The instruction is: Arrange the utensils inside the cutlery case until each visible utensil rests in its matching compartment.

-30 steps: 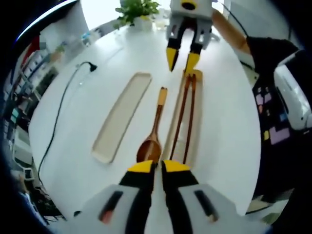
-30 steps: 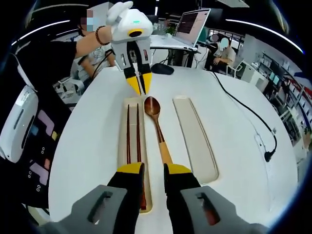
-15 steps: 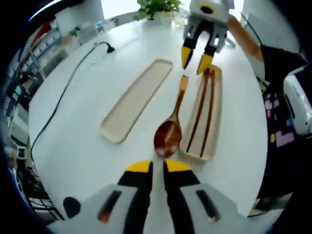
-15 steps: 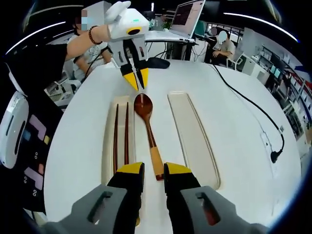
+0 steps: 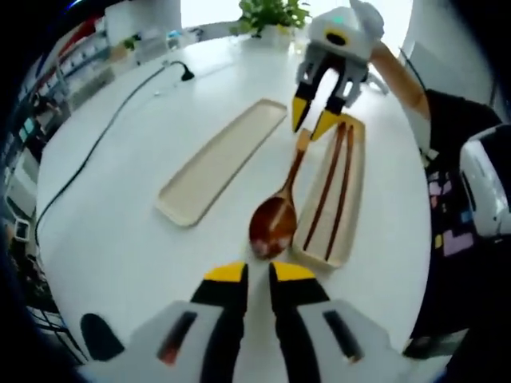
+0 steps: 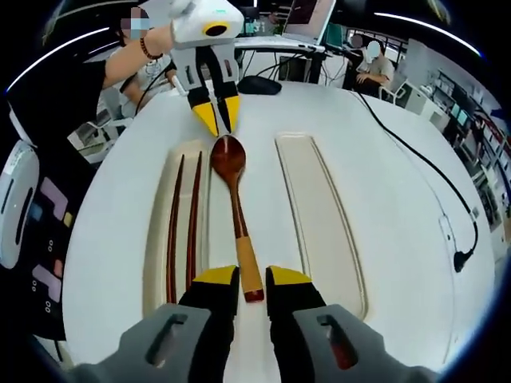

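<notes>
Two trays [image 6: 319,209] [image 6: 160,239], two chopsticks [image 6: 174,215] [image 6: 192,215], one wooden spoon [image 6: 235,209], one black cable [image 6: 415,171], perhaps one potted plant [image 5: 271,16].

I see a glossy varnished wooden spoon [image 5: 274,219] and dark wooden chopsticks [image 5: 330,191] beside it, matt cream trays [image 5: 221,160], smooth white table [image 5: 120,223].
</notes>
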A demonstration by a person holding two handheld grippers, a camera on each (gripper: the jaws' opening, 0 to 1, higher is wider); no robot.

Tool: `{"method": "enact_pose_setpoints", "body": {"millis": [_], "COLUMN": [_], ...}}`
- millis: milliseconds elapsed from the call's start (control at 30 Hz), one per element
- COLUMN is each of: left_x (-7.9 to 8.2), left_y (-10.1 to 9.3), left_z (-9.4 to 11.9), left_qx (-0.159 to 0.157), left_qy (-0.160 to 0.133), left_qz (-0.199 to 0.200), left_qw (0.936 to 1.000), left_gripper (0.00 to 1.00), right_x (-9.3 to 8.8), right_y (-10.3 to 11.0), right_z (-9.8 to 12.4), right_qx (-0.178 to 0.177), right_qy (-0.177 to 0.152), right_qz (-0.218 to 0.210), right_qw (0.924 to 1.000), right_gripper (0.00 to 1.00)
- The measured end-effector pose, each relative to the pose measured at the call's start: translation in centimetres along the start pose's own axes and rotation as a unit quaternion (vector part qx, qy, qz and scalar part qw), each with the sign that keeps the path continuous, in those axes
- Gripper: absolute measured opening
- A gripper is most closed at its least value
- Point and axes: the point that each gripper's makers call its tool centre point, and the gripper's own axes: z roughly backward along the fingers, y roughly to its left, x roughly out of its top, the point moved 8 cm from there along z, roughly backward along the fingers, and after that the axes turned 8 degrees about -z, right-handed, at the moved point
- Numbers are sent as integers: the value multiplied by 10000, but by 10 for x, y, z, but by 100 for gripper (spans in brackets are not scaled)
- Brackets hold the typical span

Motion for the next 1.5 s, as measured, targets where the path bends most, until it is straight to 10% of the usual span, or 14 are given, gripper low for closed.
{"method": "enact_pose_setpoints", "body": {"millis": [433, 900, 1500], "left_x": [1, 2, 1], "left_y": [3, 9, 9], "left_z": [-6, -11, -11], "left_qx": [-45, -500, -1560], "left_qy": [-133, -724, -1871], "left_qz": [196, 1406, 3472], "left_qw": [9997, 9861, 9056], "left_gripper": [13, 18, 18], "right_x": [-5, -4, -7], "right_y": [5, 2, 5], "right_z": [-3, -3, -2], "right_qx": [90, 52, -104], "right_qy": [57, -33, -200], "right_qz": [367, 487, 466], "right_qw": [9993, 9988, 9987], "right_gripper": [10, 10, 10]}}
